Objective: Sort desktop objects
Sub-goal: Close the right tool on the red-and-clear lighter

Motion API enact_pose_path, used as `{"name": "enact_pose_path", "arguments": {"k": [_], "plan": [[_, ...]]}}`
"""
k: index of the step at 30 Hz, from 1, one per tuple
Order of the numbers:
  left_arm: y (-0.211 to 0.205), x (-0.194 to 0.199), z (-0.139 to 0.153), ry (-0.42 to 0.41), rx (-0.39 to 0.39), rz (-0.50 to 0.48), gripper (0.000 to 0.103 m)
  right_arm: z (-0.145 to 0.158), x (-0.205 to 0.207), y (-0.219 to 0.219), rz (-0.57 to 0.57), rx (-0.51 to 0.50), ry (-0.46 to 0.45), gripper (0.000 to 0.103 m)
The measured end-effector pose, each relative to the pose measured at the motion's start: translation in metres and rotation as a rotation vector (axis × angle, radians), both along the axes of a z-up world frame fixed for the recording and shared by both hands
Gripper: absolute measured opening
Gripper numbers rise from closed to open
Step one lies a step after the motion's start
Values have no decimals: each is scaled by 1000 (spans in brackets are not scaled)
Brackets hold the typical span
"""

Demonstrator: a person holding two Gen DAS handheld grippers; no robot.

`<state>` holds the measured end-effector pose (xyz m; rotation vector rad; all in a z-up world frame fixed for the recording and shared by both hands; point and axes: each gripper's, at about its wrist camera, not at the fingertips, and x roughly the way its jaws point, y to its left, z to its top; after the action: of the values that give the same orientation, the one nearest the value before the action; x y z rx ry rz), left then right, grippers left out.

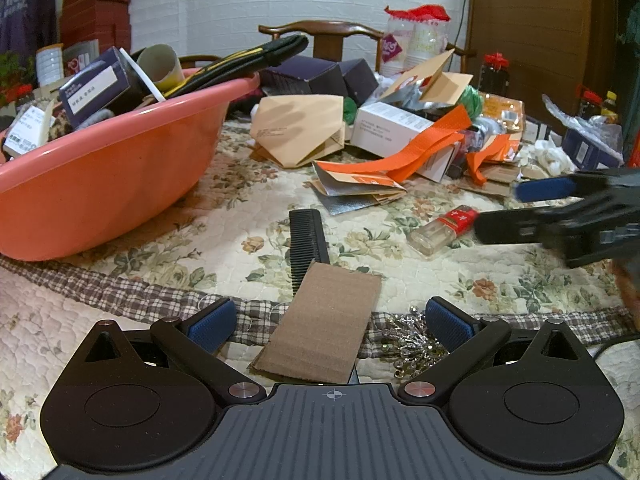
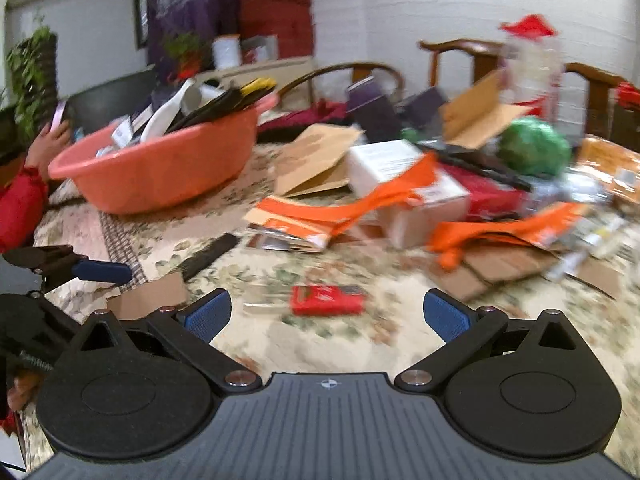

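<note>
My left gripper (image 1: pixel 332 322) is open, its fingers on either side of a brown cardboard piece (image 1: pixel 320 328) lying on the floral tablecloth. A black comb (image 1: pixel 307 244) lies just beyond the cardboard. A small clear bottle with a red label (image 1: pixel 442 230) lies to the right, with my right gripper (image 1: pixel 500 210) open beside it. In the blurred right wrist view my right gripper (image 2: pixel 328 314) is open just short of the red-labelled bottle (image 2: pixel 326 300). A pink basin (image 1: pixel 100 176) full of boxes stands at the left.
A pile of boxes, brown envelopes and orange straps (image 1: pixel 400 148) covers the back of the table. A silver beaded ornament (image 1: pixel 412 340) lies by my left gripper's right finger. Wooden chairs (image 1: pixel 328 36) stand behind. A person in red (image 2: pixel 20 200) sits at the left.
</note>
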<state>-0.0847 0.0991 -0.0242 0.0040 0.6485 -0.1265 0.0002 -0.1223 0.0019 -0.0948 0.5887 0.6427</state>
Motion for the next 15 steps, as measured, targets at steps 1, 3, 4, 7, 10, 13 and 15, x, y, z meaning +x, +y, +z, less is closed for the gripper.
{"name": "enact_pose_path", "arguments": {"k": [1, 3, 4, 7, 10, 13, 15], "plan": [[0, 0, 0, 0, 2, 0, 103, -1, 5, 7, 12, -13, 10, 102], [0, 0, 0, 0, 0, 0, 103, -6, 16, 17, 15, -23, 45, 102], [0, 0, 0, 0, 0, 1, 103, -9, 21, 20, -3, -17, 72, 102], [0, 0, 0, -1, -2, 0, 103, -16, 29, 29, -43, 4, 108, 102], [0, -1, 1, -1, -4, 0, 103, -18, 26, 39, -41, -52, 82, 102], [0, -1, 1, -2, -5, 1, 103, -20, 20, 45, -17, -119, 45, 100], [0, -1, 1, -2, -6, 1, 103, -20, 19, 43, -14, -112, 46, 94]]}}
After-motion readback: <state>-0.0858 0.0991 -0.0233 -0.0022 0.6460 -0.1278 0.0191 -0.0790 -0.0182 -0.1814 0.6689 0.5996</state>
